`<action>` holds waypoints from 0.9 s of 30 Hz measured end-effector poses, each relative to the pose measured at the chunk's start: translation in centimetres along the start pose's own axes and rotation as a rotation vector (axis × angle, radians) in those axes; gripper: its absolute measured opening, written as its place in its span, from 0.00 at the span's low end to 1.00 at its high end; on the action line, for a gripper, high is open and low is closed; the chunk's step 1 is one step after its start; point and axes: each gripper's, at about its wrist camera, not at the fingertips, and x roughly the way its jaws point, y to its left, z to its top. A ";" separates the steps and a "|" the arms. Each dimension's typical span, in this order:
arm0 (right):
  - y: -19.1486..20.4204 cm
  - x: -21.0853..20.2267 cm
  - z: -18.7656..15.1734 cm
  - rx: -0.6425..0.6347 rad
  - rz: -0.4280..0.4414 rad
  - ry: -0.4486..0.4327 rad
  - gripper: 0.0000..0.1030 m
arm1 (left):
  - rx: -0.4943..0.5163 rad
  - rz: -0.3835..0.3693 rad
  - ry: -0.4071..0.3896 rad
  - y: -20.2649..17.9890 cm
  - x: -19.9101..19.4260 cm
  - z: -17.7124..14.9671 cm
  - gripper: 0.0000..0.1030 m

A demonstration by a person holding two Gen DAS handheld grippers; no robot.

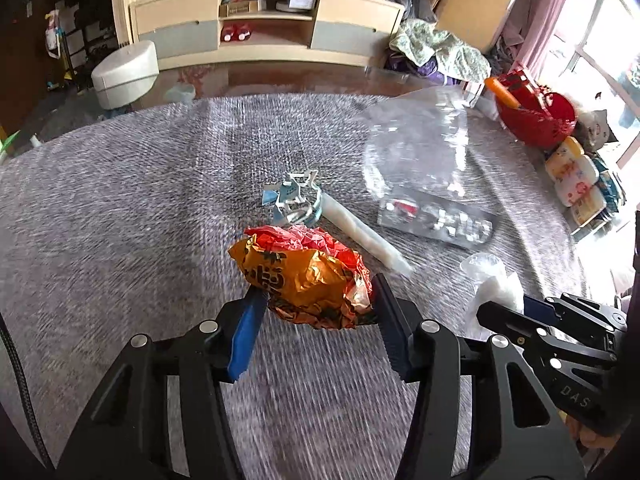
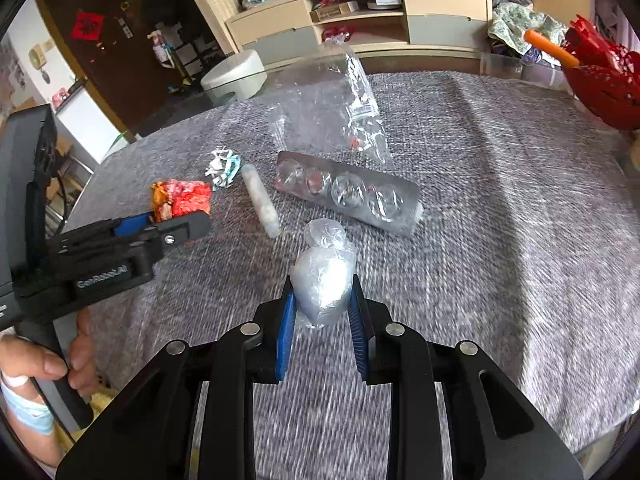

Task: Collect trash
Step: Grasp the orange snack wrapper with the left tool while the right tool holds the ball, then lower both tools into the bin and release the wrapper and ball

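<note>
My left gripper [image 1: 318, 304] is shut on a crumpled orange and red wrapper [image 1: 304, 276] and holds it just above the grey cloth; it also shows in the right wrist view [image 2: 180, 200]. My right gripper [image 2: 322, 300] is shut on a crumpled clear plastic wad [image 2: 324, 276], seen at the right in the left wrist view [image 1: 496, 280]. Still on the cloth lie a white tube [image 2: 260, 200], a blue-white paper scrap [image 2: 222, 168], a silver blister tray [image 2: 348, 192] and a clear plastic bag [image 2: 340, 112].
The round table carries a grey cloth [image 2: 500, 220]. A red basket with an orange handle [image 2: 600, 76] stands at the far right edge, with small bottles [image 1: 576, 184] beside it. A white stool [image 1: 124, 72] and a TV cabinet [image 1: 264, 20] stand beyond the table.
</note>
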 end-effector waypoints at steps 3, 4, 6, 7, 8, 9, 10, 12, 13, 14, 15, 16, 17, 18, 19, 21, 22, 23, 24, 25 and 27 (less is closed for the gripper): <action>0.5 -1.6 -0.7 -0.006 -0.001 -0.016 0.26 | 0.005 0.003 -0.020 -0.4 -2.3 -1.1 0.49; 0.7 -2.2 -1.0 -0.008 0.000 -0.023 0.26 | 0.006 0.005 -0.026 -0.6 -3.2 -1.7 0.49; 1.1 -3.4 -1.7 -0.015 0.001 -0.037 0.26 | 0.010 0.008 -0.036 -0.9 -4.7 -2.7 0.49; 1.3 -4.0 -1.9 -0.016 0.002 -0.042 0.26 | 0.011 0.009 -0.038 -1.1 -5.3 -3.1 0.49; 1.4 -4.5 -2.2 -0.018 0.002 -0.048 0.26 | 0.010 0.012 -0.042 -1.3 -6.2 -3.8 0.49; 1.7 -4.9 -2.4 -0.019 0.001 -0.053 0.26 | 0.010 0.013 -0.044 -1.5 -6.7 -4.4 0.49; 2.0 -5.7 -2.9 -0.024 0.000 -0.063 0.26 | 0.009 0.013 -0.046 -1.7 -7.4 -5.0 0.49; 2.2 -6.6 -3.6 -0.029 -0.002 -0.073 0.26 | 0.008 0.009 -0.050 -2.1 -8.6 -6.2 0.49; 2.4 -7.2 -4.1 -0.031 -0.001 -0.078 0.26 | 0.009 0.007 -0.053 -2.4 -9.1 -6.8 0.49; 2.5 -7.6 -4.5 -0.033 -0.002 -0.082 0.26 | 0.011 0.005 -0.056 -2.6 -9.7 -7.5 0.49; 2.5 -8.0 -4.9 -0.035 -0.003 -0.085 0.26 | 0.012 0.003 -0.058 -2.9 -10.1 -7.9 0.49; 2.6 -8.6 -5.6 -0.036 -0.003 -0.089 0.26 | 0.015 0.000 -0.059 -3.2 -10.6 -8.7 0.49; 2.7 -8.9 -5.9 -0.036 -0.004 -0.092 0.26 | 0.016 -0.001 -0.060 -3.4 -11.0 -9.2 0.49; 2.9 -9.2 -6.3 -0.035 -0.005 -0.094 0.26 | 0.019 -0.002 -0.061 -3.7 -11.5 -10.0 0.49; 2.9 -9.6 -6.9 -0.035 -0.005 -0.097 0.26 | 0.021 -0.003 -0.062 -4.0 -11.9 -10.6 0.49; 2.9 -10.2 -8.0 -0.036 -0.008 -0.096 0.26 | 0.025 -0.006 -0.064 -4.2 -12.7 -11.8 0.49; 3.0 -10.4 -8.5 -0.037 -0.010 -0.093 0.26 | 0.025 -0.006 -0.064 -4.4 -13.0 -12.4 0.49; 3.1 -10.5 -9.0 -0.037 -0.011 -0.091 0.26 | 0.024 -0.006 -0.063 -4.5 -13.2 -13.0 0.49; 3.1 -10.6 -9.5 -0.038 -0.011 -0.088 0.26 | 0.024 -0.007 -0.062 -4.7 -13.4 -13.5 0.49; 3.2 -10.7 -10.0 -0.040 -0.011 -0.083 0.26 | 0.024 -0.006 -0.060 -4.8 -13.5 -14.2 0.49; 3.2 -10.7 -11.0 -0.040 -0.011 -0.077 0.26 | 0.023 -0.006 -0.050 -5.0 -13.6 -15.3 0.49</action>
